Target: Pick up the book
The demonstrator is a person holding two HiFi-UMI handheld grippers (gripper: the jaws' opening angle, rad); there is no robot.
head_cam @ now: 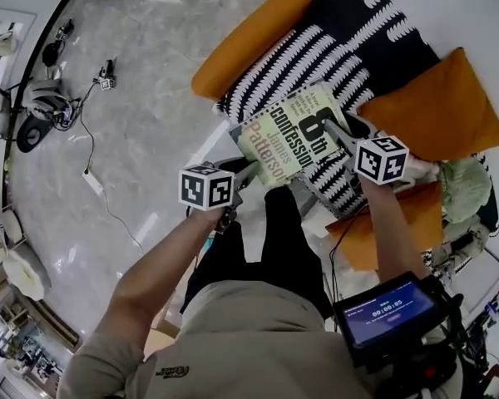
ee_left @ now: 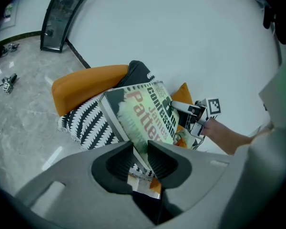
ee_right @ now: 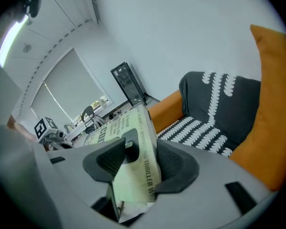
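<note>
A thick paperback book with a pale green cover hangs in the air above the chair, held at two sides. My left gripper is shut on its near left corner; in the left gripper view the book runs down between the two pads of the left gripper. My right gripper is shut on the book's right edge; in the right gripper view the book fills the gap of the right gripper. The right gripper also shows past the book in the left gripper view.
Below the book stands an orange armchair with a black-and-white patterned cushion and an orange pillow. The grey marble floor carries cables and headphones. A screen device sits at my waist. A dark panel leans on the wall.
</note>
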